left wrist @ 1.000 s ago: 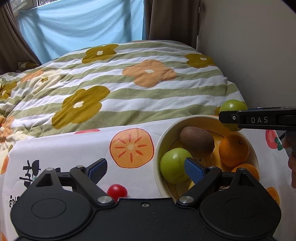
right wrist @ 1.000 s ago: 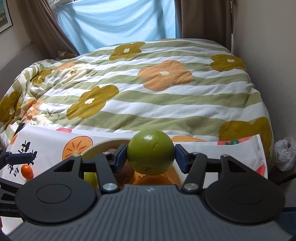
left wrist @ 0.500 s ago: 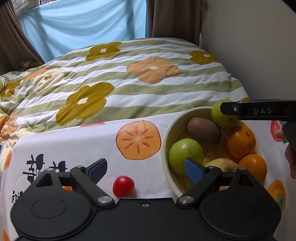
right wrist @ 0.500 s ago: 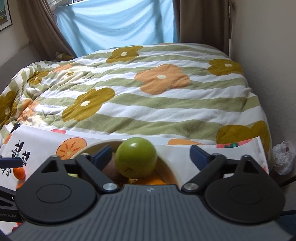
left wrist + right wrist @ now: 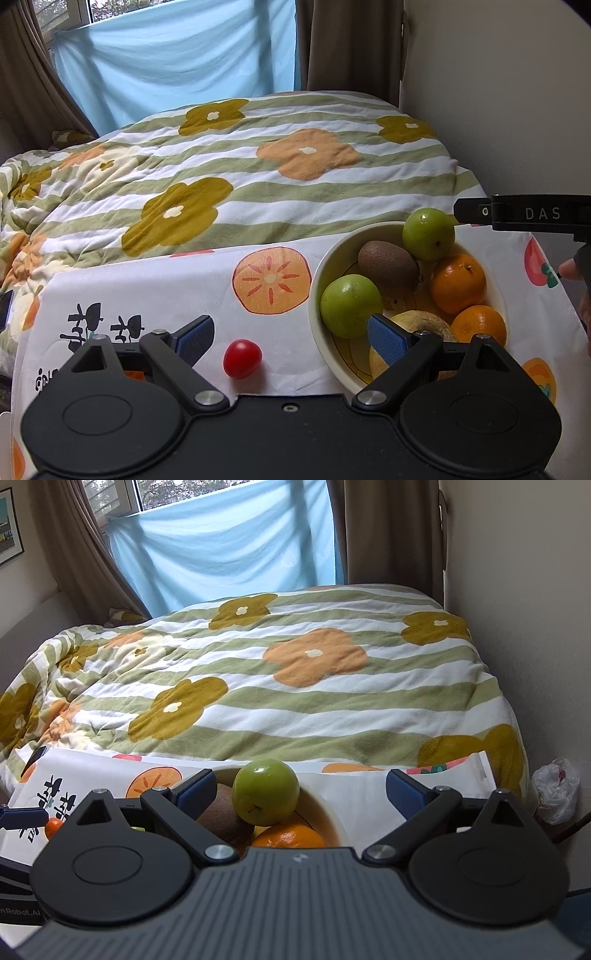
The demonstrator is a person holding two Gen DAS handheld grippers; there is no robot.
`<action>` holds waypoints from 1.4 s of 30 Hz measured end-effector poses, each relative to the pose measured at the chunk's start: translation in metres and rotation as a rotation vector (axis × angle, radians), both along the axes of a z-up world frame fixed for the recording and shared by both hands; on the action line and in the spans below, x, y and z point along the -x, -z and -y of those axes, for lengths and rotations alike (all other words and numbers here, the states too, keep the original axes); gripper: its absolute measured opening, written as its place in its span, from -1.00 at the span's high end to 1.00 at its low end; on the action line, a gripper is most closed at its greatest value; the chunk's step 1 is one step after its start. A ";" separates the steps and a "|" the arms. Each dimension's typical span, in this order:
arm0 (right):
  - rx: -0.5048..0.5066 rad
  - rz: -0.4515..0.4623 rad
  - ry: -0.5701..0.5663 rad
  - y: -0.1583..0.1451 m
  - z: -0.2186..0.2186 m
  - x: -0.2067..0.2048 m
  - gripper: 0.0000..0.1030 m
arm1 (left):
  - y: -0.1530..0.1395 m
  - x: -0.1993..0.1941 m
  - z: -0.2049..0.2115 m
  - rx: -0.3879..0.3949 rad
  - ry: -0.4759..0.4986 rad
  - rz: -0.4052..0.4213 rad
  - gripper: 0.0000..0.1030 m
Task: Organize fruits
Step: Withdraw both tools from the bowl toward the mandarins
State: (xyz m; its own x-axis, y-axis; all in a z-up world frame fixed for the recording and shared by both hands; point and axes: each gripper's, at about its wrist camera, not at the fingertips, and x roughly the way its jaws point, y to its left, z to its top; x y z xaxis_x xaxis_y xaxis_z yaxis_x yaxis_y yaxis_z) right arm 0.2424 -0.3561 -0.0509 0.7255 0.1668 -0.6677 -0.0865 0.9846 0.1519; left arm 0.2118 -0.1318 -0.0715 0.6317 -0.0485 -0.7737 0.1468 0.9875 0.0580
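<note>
A cream bowl (image 5: pixel 320 273) on the printed cloth holds two green apples, a kiwi (image 5: pixel 388 264), two oranges (image 5: pixel 458 282) and a yellowish fruit. One green apple (image 5: pixel 428 233) rests at the bowl's far rim, also seen in the right wrist view (image 5: pixel 266 792). My right gripper (image 5: pixel 301 788) is open above the bowl, free of the apple. My left gripper (image 5: pixel 291 338) is open and empty, with a red cherry tomato (image 5: pixel 242 359) on the cloth between its fingers. A small orange fruit (image 5: pixel 53 828) lies at the cloth's left.
The white fruit-print cloth (image 5: pixel 147 291) covers the table, whose far edge meets a bed with a striped flowered quilt (image 5: pixel 240 173). A wall (image 5: pixel 498 110) stands on the right. A plastic bag (image 5: pixel 556 790) lies on the floor by the wall.
My right gripper opened and let the green apple go; it now rests in the bowl. My left gripper drew back, bringing the cherry tomato more into view.
</note>
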 end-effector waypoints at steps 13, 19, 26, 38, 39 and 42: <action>0.030 0.073 -0.046 -0.047 0.011 0.068 -1.00 | -0.045 0.080 -0.002 -0.003 -0.096 0.124 -0.80; 0.016 0.093 -0.097 -0.062 0.009 0.099 -1.00 | -0.060 0.122 -0.019 -0.025 -0.184 0.158 -0.80; -0.024 0.092 -0.128 -0.069 -0.006 0.123 -1.00 | -0.067 0.149 -0.048 -0.057 -0.243 0.167 -0.80; -0.037 0.053 -0.067 -0.056 -0.074 0.141 -1.00 | -0.056 0.133 -0.136 -0.039 -0.190 0.143 -0.80; -0.043 0.047 -0.055 -0.054 -0.081 0.141 -1.00 | -0.054 0.130 -0.143 -0.043 -0.174 0.141 -0.80; -0.039 0.030 -0.029 -0.047 -0.105 0.140 -1.00 | -0.045 0.117 -0.162 -0.043 -0.120 0.126 -0.80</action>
State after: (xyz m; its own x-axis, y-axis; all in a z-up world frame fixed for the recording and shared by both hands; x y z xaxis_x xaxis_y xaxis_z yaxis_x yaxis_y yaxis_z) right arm 0.1026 -0.2508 -0.0035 0.7398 0.2129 -0.6382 -0.1196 0.9751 0.1866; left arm 0.0943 0.0299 -0.0265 0.7231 0.0645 -0.6877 0.0172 0.9936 0.1113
